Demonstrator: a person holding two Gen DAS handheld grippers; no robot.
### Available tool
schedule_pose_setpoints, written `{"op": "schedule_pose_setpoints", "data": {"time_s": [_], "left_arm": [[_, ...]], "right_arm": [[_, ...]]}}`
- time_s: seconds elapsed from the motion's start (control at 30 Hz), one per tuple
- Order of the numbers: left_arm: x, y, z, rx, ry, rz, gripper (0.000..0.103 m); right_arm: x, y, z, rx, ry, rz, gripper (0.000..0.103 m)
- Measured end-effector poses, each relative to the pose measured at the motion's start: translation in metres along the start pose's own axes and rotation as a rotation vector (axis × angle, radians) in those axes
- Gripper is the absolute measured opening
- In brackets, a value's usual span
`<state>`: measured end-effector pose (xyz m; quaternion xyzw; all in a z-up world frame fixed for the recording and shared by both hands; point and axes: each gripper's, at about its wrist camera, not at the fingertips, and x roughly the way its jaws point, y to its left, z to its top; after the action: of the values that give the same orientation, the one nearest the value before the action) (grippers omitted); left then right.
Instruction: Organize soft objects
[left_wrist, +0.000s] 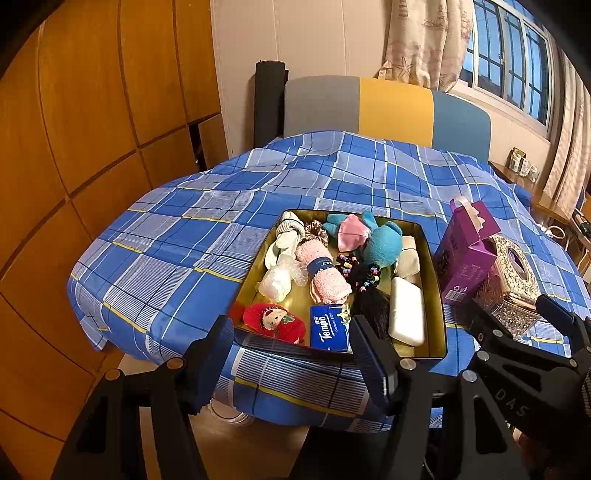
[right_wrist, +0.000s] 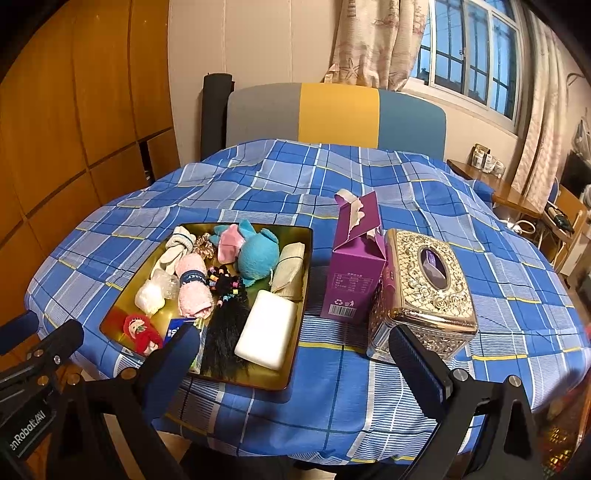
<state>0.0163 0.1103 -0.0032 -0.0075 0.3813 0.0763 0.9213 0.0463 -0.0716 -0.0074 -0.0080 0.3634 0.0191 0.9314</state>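
A gold tray (left_wrist: 437, 332) (right_wrist: 299, 314) sits on the blue plaid table and holds soft things: a blue and pink plush (left_wrist: 382, 240) (right_wrist: 258, 253), a rolled pink towel (left_wrist: 325, 273) (right_wrist: 194, 286), white socks (left_wrist: 280, 247), a red doll (left_wrist: 273, 321) (right_wrist: 142, 332), a Tempo tissue pack (left_wrist: 328, 328), a black tassel (right_wrist: 225, 339), a white sponge (left_wrist: 406, 314) (right_wrist: 267, 328). My left gripper (left_wrist: 291, 354) is open and empty at the tray's near edge. My right gripper (right_wrist: 295, 362) is open and empty, in front of the tray and tissue box.
A purple carton (right_wrist: 356, 273) (left_wrist: 465, 251) and an ornate gold tissue box (right_wrist: 428, 291) (left_wrist: 513, 280) stand right of the tray. A chair back (right_wrist: 336, 114) is behind the table. A wooden wardrobe (left_wrist: 74, 147) is at left, a side table (right_wrist: 498, 184) at right.
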Motion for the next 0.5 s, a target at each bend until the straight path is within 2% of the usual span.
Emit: {"op": "schedule_pose_setpoints", "data": {"time_s": [0.5], "left_arm": [[0.0011,-0.0011,-0.0015,0.005,-0.004,0.005,0.066]], "right_arm": [[0.0014,-0.0019,-0.0010,0.004,-0.001,-0.005,0.103]]}}
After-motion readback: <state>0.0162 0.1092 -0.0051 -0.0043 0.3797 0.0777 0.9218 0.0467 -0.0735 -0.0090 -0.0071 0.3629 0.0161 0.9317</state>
